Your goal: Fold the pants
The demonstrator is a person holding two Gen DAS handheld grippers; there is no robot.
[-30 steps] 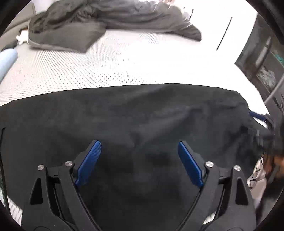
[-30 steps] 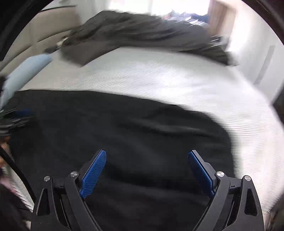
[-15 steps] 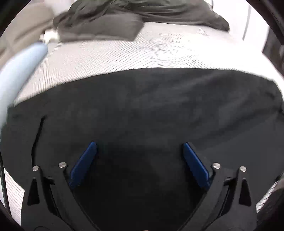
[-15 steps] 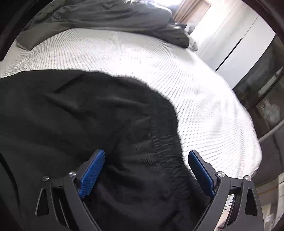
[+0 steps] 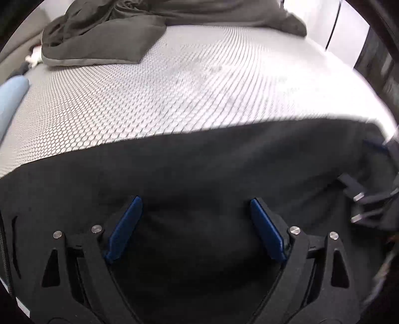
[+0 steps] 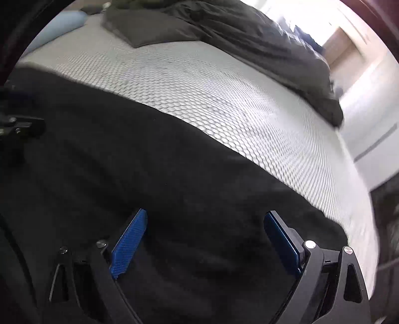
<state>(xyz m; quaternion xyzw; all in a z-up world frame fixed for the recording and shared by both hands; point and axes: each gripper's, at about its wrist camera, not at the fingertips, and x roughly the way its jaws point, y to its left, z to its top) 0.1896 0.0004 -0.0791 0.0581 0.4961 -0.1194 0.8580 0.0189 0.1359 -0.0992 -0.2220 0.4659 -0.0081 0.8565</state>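
Black pants point(image 5: 199, 162) lie flat across the near part of a white honeycomb-patterned mattress point(image 5: 199, 87). My left gripper point(image 5: 195, 199) hovers over the dark cloth with its blue pads wide apart; its jaws are closing and nothing is pinched between them. My right gripper point(image 6: 207, 211) stands open above the pants point(image 6: 124, 162) near their right end, where the cloth's edge runs diagonally. Each gripper shows blurred at the edge of the other's view: the right gripper point(image 5: 361, 199), the left gripper point(image 6: 20, 124).
A rumpled dark grey duvet point(image 5: 174, 12) and a grey pillow point(image 5: 99, 47) lie at the far side of the bed. A light blue cushion point(image 5: 10, 99) sits at the left edge. Pale wardrobe doors point(image 6: 374, 129) and dark furniture stand past the right side.
Both views have swung and sunk over the pants. The left view now shows more bare mattress. The right view has rolled from the gathered waistband end to the pants' long far edge.
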